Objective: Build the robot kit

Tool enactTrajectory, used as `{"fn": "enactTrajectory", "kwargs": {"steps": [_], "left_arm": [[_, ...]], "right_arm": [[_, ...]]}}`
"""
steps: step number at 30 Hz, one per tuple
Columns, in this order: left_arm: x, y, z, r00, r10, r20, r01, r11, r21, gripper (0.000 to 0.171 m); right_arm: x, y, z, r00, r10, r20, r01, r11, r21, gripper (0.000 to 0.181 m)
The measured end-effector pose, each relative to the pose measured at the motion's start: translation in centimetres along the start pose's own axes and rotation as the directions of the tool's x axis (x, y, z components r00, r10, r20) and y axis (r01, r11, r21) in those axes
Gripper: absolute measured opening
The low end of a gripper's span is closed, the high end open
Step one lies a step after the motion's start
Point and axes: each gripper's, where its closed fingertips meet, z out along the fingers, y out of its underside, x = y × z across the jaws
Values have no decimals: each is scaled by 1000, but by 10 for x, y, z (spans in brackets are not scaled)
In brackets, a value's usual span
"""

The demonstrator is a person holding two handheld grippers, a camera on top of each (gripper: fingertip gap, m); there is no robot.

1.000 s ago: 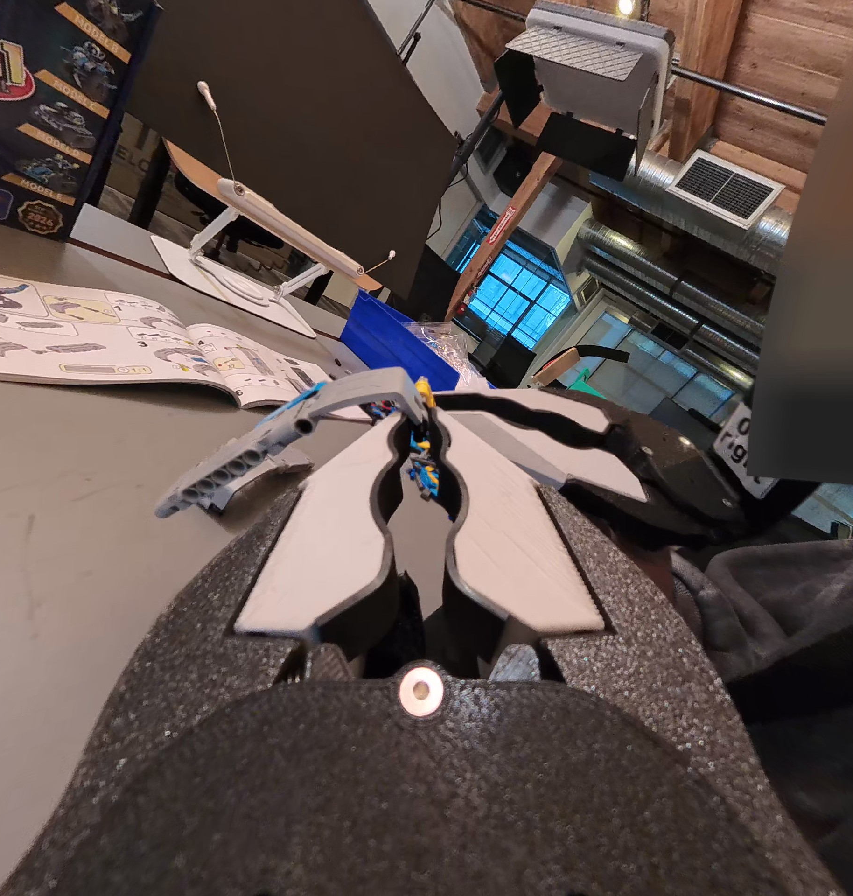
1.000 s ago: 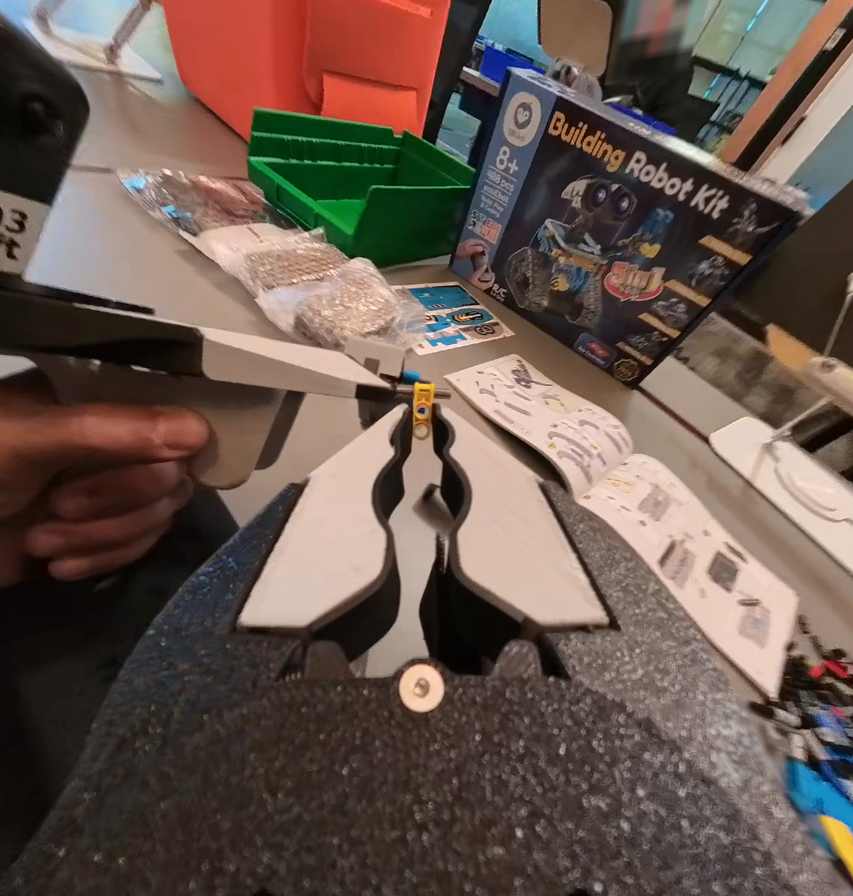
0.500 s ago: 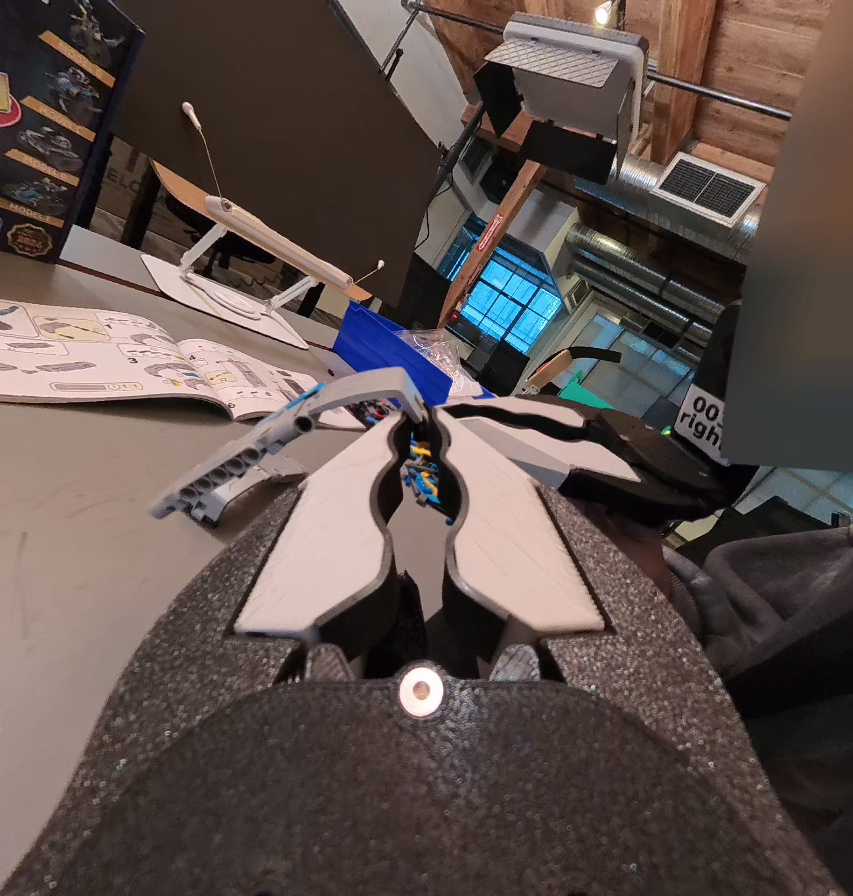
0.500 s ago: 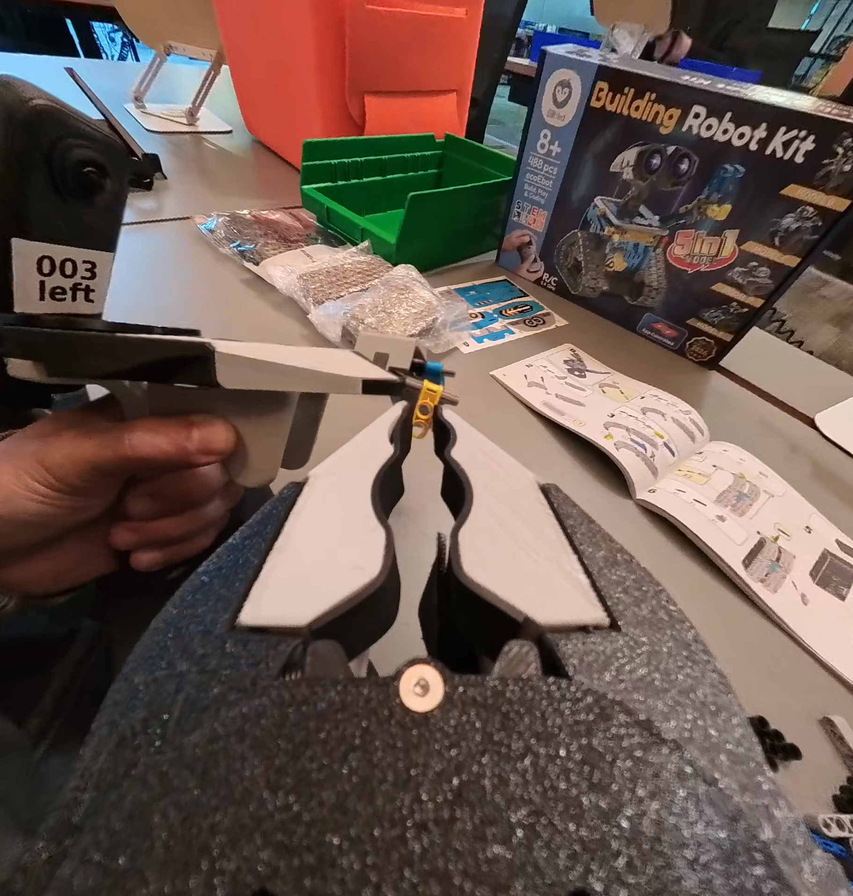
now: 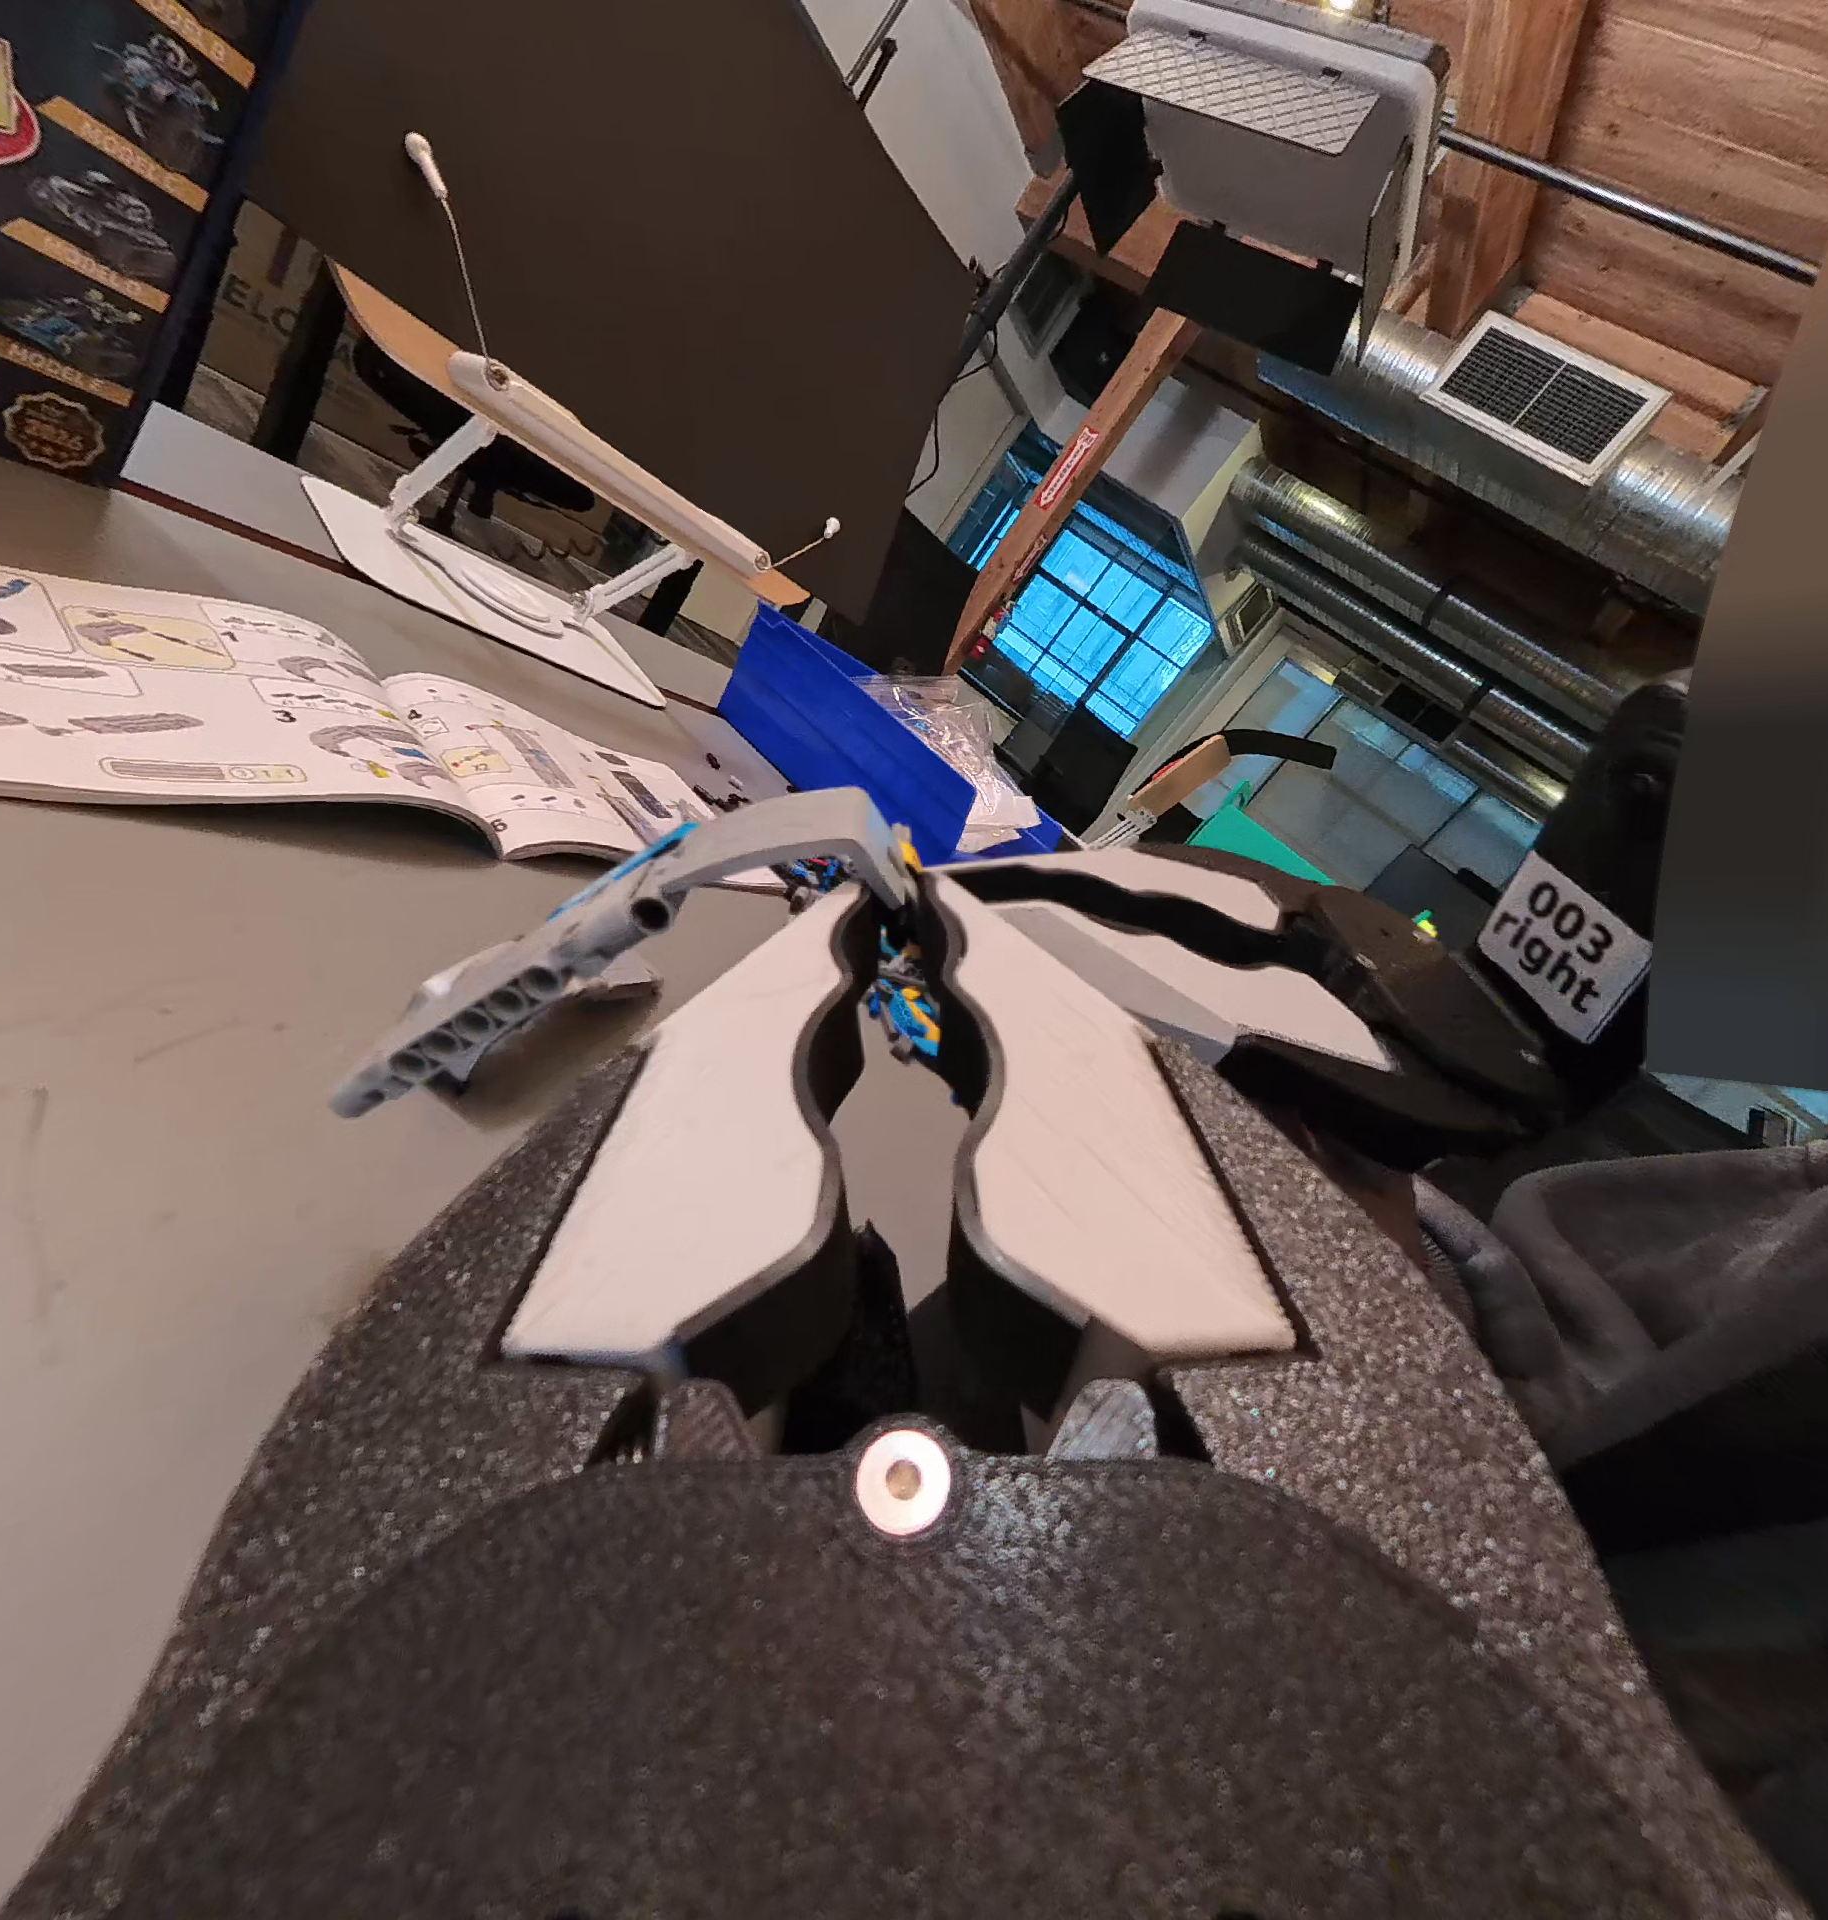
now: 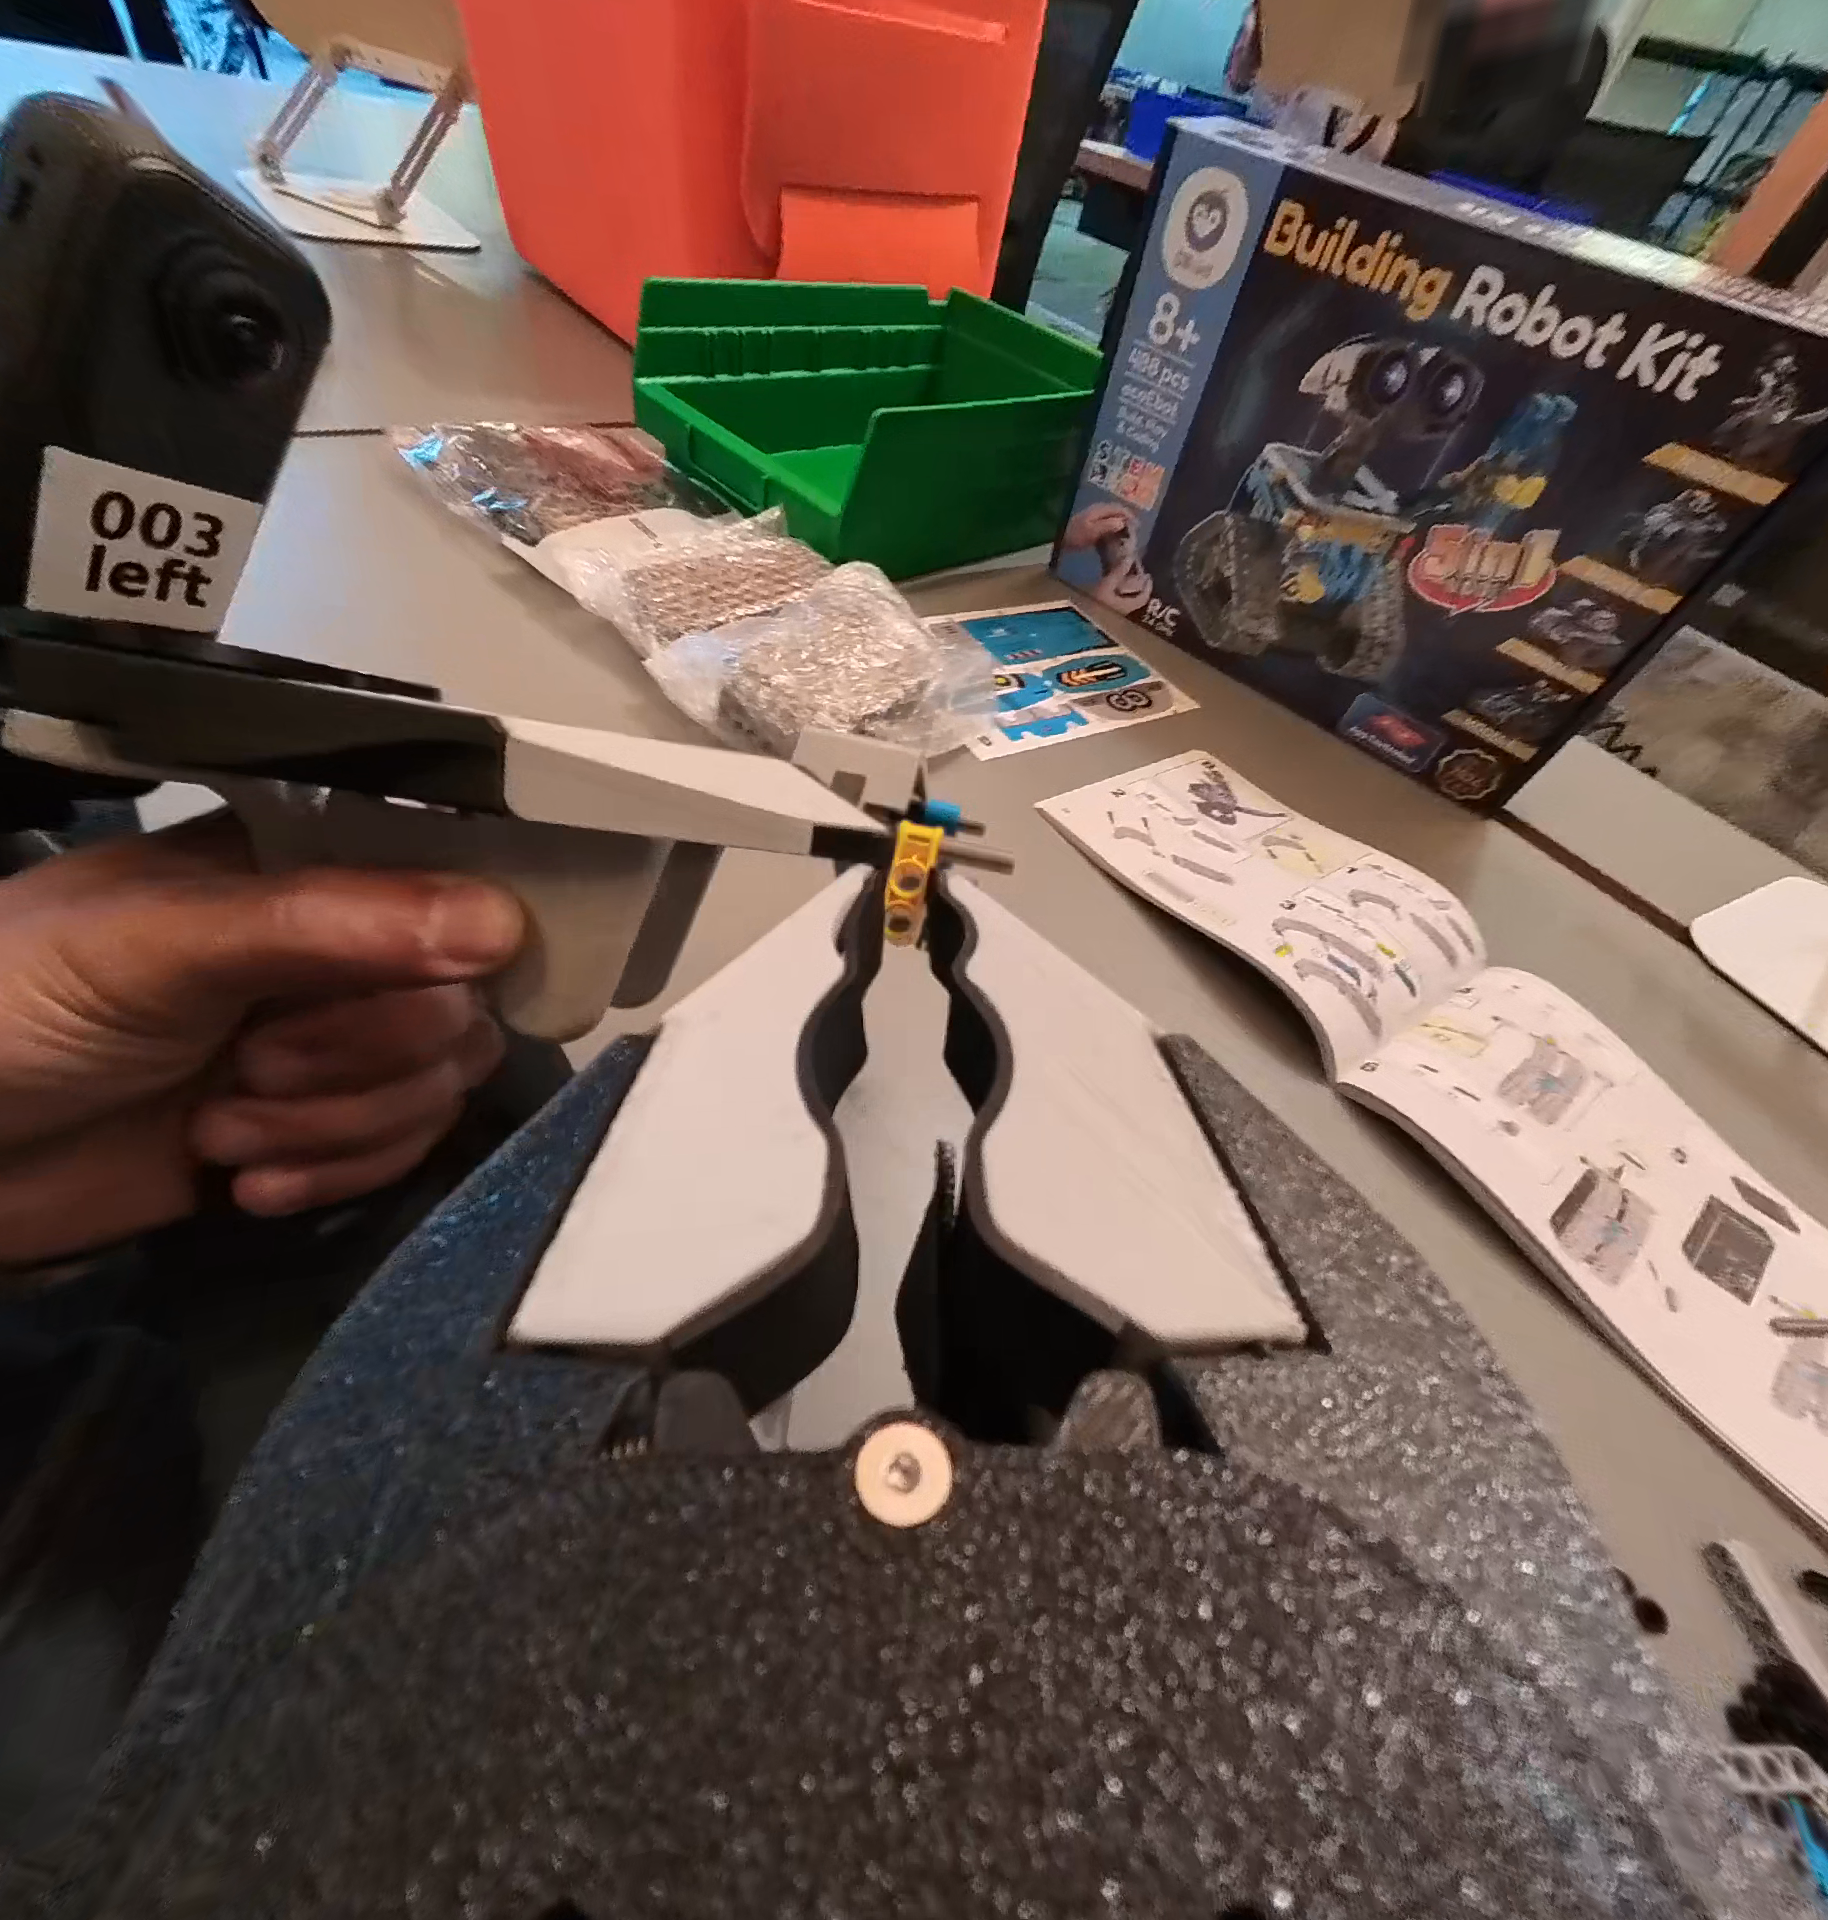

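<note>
yellow connector (image 6: 905,883) sitting frame centre, right gripper (image 6: 902,894) clamping it | left gripper (image 5: 902,883) pinching grey angled beam (image 5: 619,940), tips meeting | grey table (image 5: 162,1143) carrying open manual (image 6: 1409,1039), green bin (image 6: 848,457) upper centre | timber ceiling, ducts overhead

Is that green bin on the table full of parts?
No, the green bin looks empty in the right wrist view: only its bare floor and inner walls show, while bags of parts lie on the table beside it.

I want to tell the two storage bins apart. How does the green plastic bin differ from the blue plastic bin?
The green plastic bin looks empty; the blue plastic bin holds clear plastic bags. The green one stands beside the kit box, the blue one beyond the open instruction booklet. Both sit on the grey table.
</note>
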Motion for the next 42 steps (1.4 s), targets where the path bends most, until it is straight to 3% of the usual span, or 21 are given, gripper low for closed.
{"fn": "enactTrajectory", "kwargs": {"steps": [9,11,14,17,20,23,25,28,31,35,42], "left_arm": [[1,-4,-3,998,-47,-46,47,999,12,6],[0,-7,-4,998,-55,-44,56,998,23,6],[0,-7,-4,997,-62,-52,63,998,22,6],[0,-8,-5,996,-70,-55,72,997,22,6],[-9,-14,-13,999,-40,-28,40,999,-2,6],[-30,-17,-29,998,-53,39,56,996,-73,6],[-45,-11,-37,993,-49,107,66,984,-166,6],[-54,23,-41,990,-57,129,107,900,-424,6],[-56,49,-45,994,-19,109,82,792,-605,6],[-42,67,-52,982,-179,63,172,698,-695,7],[-47,58,-52,967,-229,111,248,747,-617,7]], "right_arm": [[0,1,1,984,143,107,-145,989,10,7],[0,2,0,970,185,159,-189,982,14,26],[5,5,1,953,229,199,-236,972,10,32],[16,12,0,960,205,188,-208,978,-5,30],[32,35,0,956,216,199,-196,974,-114,20],[12,62,2,904,266,334,-181,947,-264,26],[-9,80,3,886,206,415,-65,942,-330,28],[-27,103,6,844,125,521,109,912,-396,28],[-24,116,11,810,143,569,157,881,-445,27],[-26,124,20,805,68,590,221,888,-404,16],[-28,115,20,802,-106,587,331,898,-291,2]]}}
